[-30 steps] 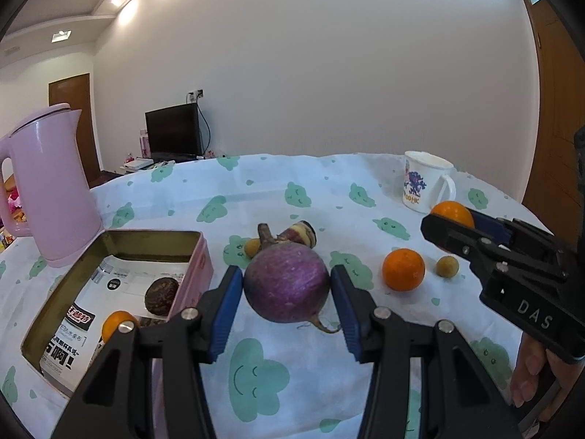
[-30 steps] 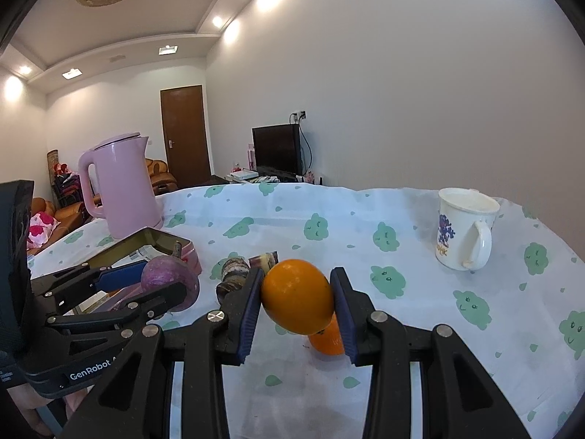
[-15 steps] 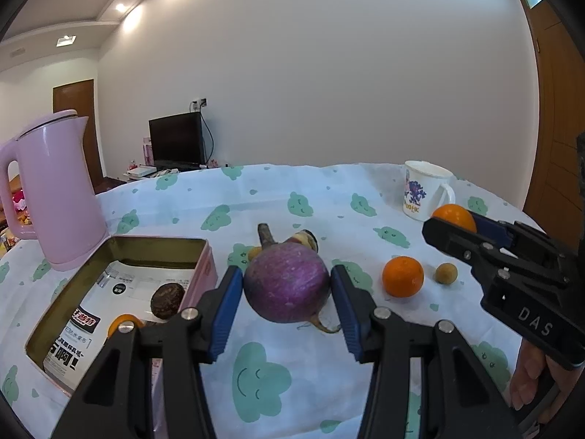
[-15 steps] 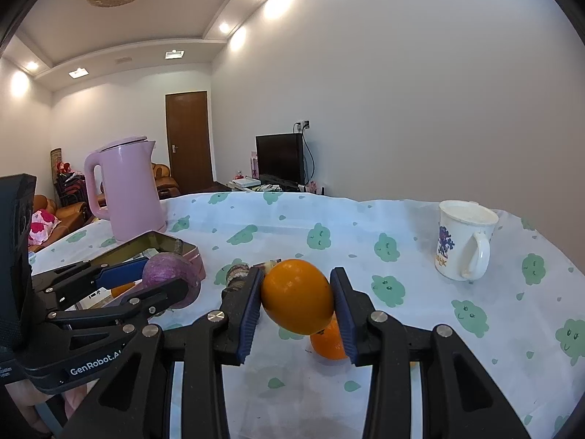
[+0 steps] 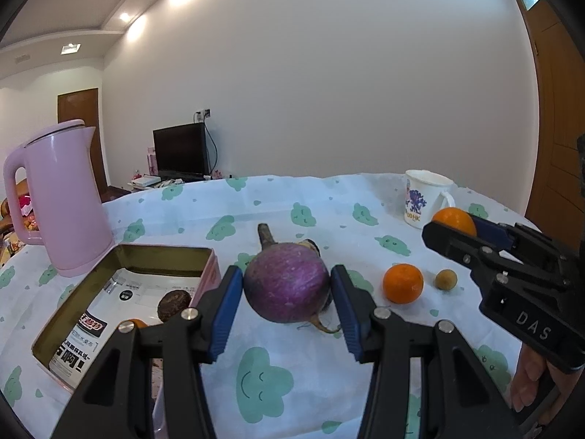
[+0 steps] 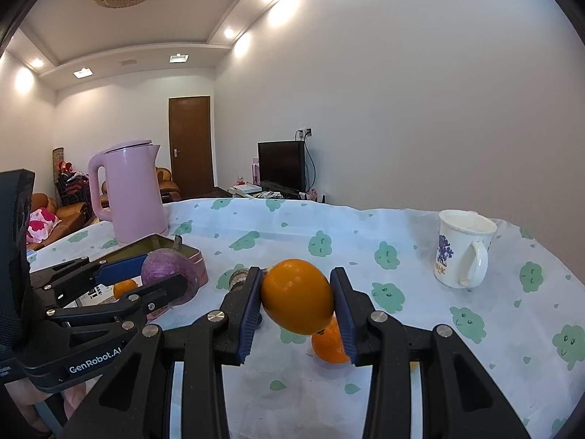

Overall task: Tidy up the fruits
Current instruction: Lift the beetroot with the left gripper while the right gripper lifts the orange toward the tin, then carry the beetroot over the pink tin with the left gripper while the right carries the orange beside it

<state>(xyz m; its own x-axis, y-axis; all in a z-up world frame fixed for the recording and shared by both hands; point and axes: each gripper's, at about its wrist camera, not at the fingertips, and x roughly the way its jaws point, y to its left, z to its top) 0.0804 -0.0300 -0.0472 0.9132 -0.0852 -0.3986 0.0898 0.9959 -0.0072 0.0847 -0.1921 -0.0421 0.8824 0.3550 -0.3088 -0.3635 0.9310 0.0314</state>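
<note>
Home living room, television (image 6: 280, 165), sofa (image 6: 65, 209), pink kettle (image 6: 128, 190), cloth-covered table (image 6: 365, 230)

"DAS" stands on the right gripper (image 5: 453, 225), "GenRobot.AI" on the left gripper (image 6: 166, 274); other print is unreadable.

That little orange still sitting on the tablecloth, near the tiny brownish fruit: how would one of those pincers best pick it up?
Probably from above, fingers closing across the widest middle of the small orange. It is round, so the widest part is least likely to slip out. The small brown fruit sits close on its right, so closing front to back may be safer. Both grippers are full now.
</note>
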